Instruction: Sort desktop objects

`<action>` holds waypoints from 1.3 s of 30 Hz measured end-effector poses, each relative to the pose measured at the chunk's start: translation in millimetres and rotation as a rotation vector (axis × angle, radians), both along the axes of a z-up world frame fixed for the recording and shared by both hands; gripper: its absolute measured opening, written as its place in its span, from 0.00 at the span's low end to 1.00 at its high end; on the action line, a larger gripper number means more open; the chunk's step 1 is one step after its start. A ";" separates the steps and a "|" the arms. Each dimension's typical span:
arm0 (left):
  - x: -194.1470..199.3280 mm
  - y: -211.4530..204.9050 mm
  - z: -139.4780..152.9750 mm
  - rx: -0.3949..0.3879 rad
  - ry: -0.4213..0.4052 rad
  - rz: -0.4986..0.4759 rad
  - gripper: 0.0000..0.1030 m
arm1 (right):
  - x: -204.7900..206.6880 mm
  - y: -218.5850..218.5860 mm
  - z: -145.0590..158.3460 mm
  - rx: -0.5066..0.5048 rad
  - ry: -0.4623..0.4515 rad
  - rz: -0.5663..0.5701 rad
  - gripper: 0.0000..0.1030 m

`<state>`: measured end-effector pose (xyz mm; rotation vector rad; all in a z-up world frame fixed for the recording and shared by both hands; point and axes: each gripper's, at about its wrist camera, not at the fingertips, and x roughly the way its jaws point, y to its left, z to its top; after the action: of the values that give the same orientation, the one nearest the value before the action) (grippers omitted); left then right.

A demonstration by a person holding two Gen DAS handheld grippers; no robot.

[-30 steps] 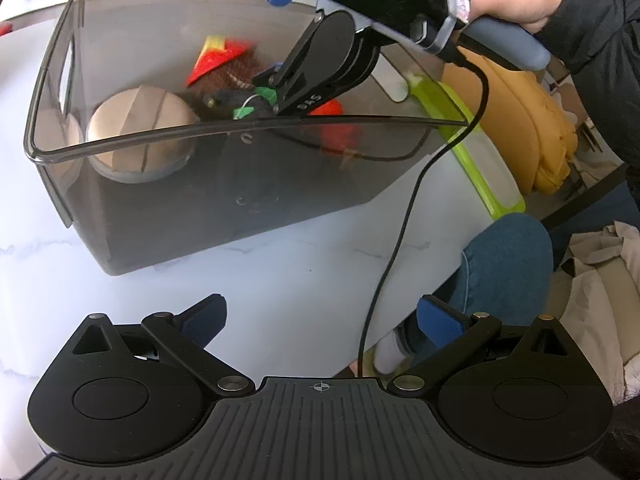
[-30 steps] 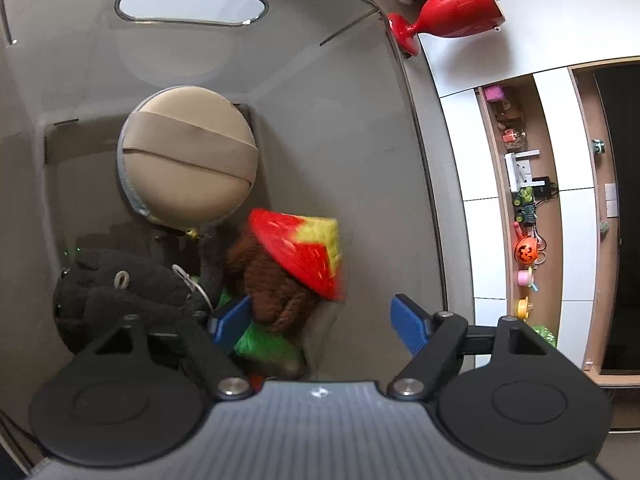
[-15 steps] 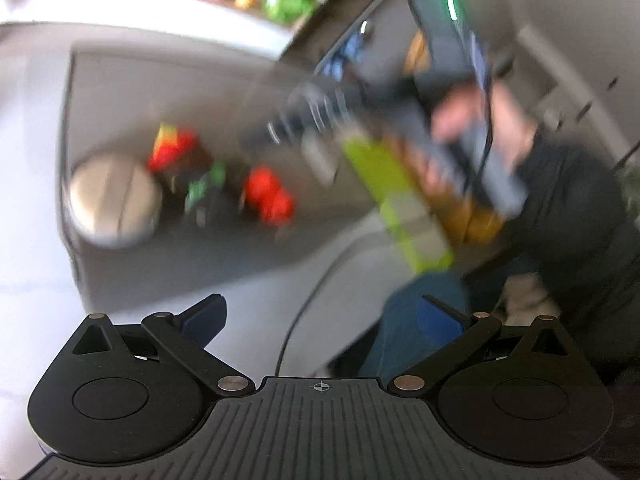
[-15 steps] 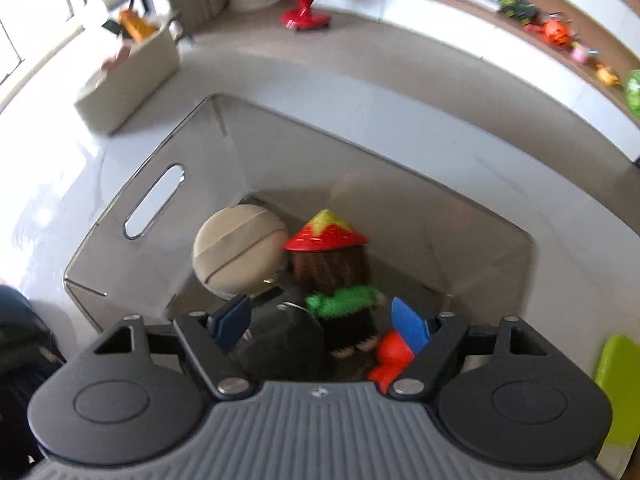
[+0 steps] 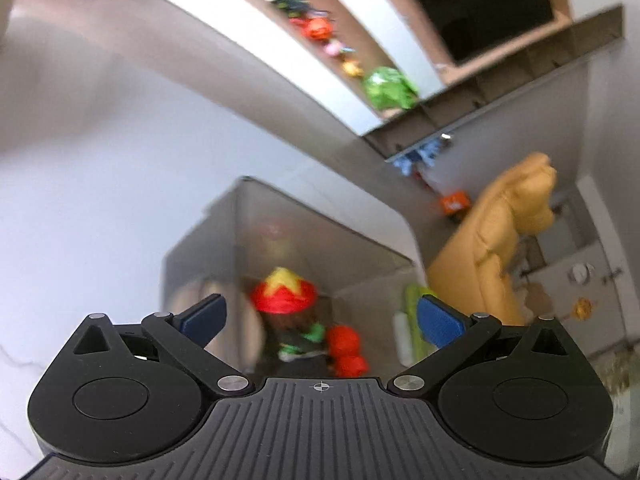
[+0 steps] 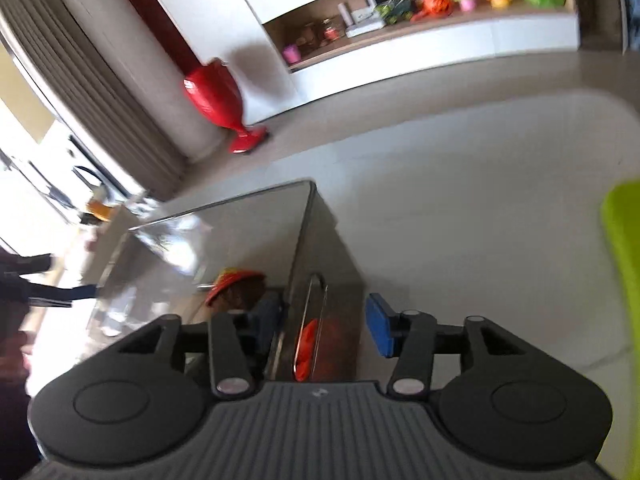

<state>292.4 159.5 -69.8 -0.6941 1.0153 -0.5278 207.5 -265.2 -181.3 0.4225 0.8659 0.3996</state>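
A smoky clear plastic bin (image 5: 320,236) stands on the white table and holds a doll with a red and yellow hat (image 5: 284,294), a red toy (image 5: 346,350) and a beige round thing, half hidden. My left gripper (image 5: 320,322) is open and empty, above the bin's near side. My right gripper (image 6: 324,322) is open and empty, its fingers either side of the bin's end wall with the handle slot (image 6: 316,320). The doll's hat (image 6: 234,280) and the red toy (image 6: 306,346) show through the bin (image 6: 224,232).
A lime green tray (image 5: 414,320) lies right of the bin; it also shows in the right wrist view (image 6: 624,272). A yellow cushioned chair (image 5: 508,240) stands beyond the table edge. A red vase (image 6: 220,100) and toy shelves (image 6: 420,4) are far off.
Both grippers have swung quickly. The right gripper has come up out of the bin to its end wall. The left gripper has moved over the bin and tilted up toward the room.
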 end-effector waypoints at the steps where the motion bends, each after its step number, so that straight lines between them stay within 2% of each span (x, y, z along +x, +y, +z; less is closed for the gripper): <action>1: 4.5 -0.1 -7.6 0.008 0.033 0.010 1.00 | 1.2 -5.0 -4.7 0.043 0.011 0.006 0.53; 4: 13.4 -5.3 -26.7 -0.003 0.101 0.000 1.00 | 5.9 -11.1 -13.7 0.102 0.018 0.022 0.55; 6: 14.9 -12.4 -33.1 -0.024 0.122 -0.021 1.00 | 10.3 -7.1 -17.5 0.091 0.014 0.034 0.55; 8: 14.4 -18.8 -34.2 -0.005 0.123 -0.012 1.00 | 15.5 -0.8 -20.8 0.093 0.021 0.037 0.54; 12: 9.3 -27.9 -35.5 0.028 0.121 0.014 1.00 | 24.7 15.4 -24.7 0.122 0.059 0.015 0.39; 14: 6.0 -33.5 -31.1 0.074 0.106 0.019 1.00 | 22.5 19.6 -25.9 0.126 0.057 0.005 0.37; 15: 1.7 -38.9 -28.3 0.105 0.095 0.025 0.99 | 19.7 22.0 -25.4 0.120 0.051 0.001 0.30; 18: -9.5 -53.3 -19.6 0.197 0.052 0.037 0.97 | 10.9 29.1 -22.7 0.073 0.049 -0.010 0.17; 20: -17.0 -57.8 -11.0 0.197 0.028 0.029 0.93 | 3.6 34.9 -19.7 0.016 0.029 -0.015 0.17; 28: -46.9 -63.8 -0.1 0.222 0.021 -0.016 0.92 | -28.3 37.4 -16.9 -0.042 0.028 -0.001 0.17; 35: -111.1 -61.3 2.4 0.238 0.060 -0.094 0.92 | -82.5 43.3 -11.0 -0.092 0.041 0.054 0.17; 37: -122.2 -64.8 3.1 0.262 0.060 -0.110 0.92 | -98.3 43.6 -9.7 -0.093 0.050 0.060 0.17; 39: -125.9 -70.2 9.0 0.325 0.036 -0.107 0.93 | -106.4 44.6 -9.4 -0.100 0.048 0.062 0.16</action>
<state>166.5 89.3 -60.7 -0.3633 1.1445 -0.4307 101.0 -220.6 -190.7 0.3146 0.9433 0.4025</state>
